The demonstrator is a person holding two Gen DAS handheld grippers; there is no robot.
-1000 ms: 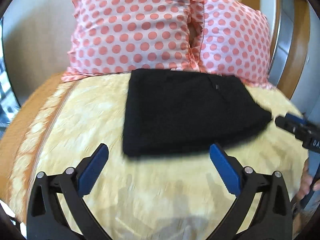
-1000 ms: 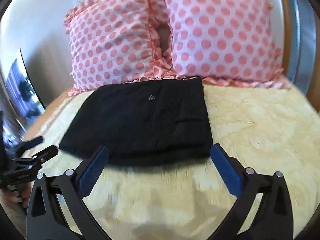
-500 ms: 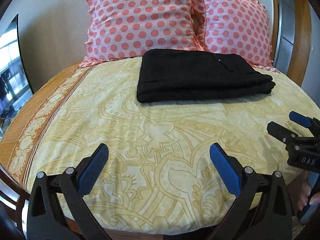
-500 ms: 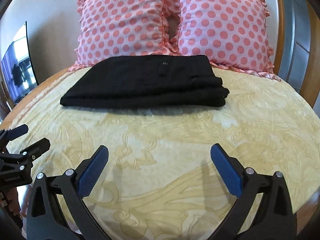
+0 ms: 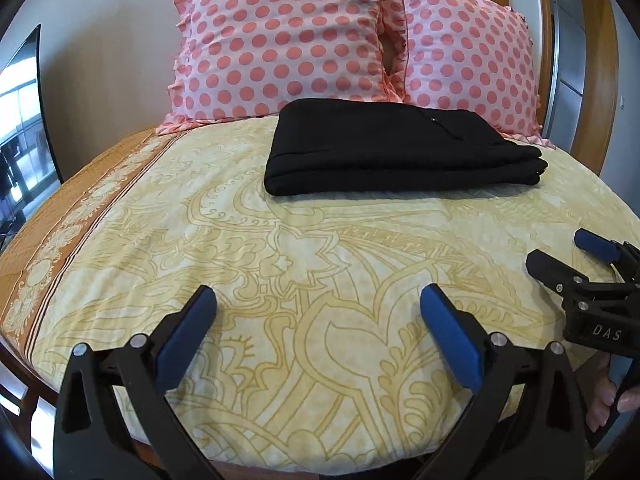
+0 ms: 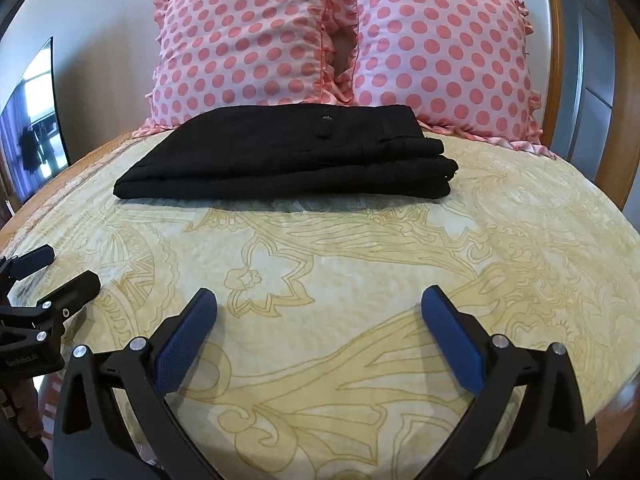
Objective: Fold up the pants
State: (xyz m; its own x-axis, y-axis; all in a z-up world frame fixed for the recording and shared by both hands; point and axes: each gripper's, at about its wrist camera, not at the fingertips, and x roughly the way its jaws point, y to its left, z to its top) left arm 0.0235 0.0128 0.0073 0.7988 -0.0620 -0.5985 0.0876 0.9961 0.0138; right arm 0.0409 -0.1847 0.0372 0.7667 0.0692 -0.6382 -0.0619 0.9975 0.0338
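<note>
The black pants [image 5: 396, 148] lie folded into a flat rectangular stack on the yellow patterned bedspread [image 5: 304, 264], just in front of the pillows. They also show in the right wrist view [image 6: 292, 156]. My left gripper [image 5: 318, 304] is open and empty, held low over the near part of the bed, well back from the pants. My right gripper [image 6: 318, 304] is open and empty too, at the same distance. The right gripper also shows at the right edge of the left wrist view [image 5: 568, 252], and the left gripper at the left edge of the right wrist view [image 6: 60, 272].
Two pink pillows with coral dots [image 5: 288, 36] [image 6: 440, 52] lean against the wall behind the pants. A wooden headboard post [image 5: 596, 60] stands at the right. A dark screen [image 6: 32, 120] stands left of the bed. The bed's near edge [image 5: 280, 464] runs below my fingers.
Both grippers have pulled back from the folded pants toward the near edge of the bed. The pants lie farther away and have not moved. Both grippers stayed open.
</note>
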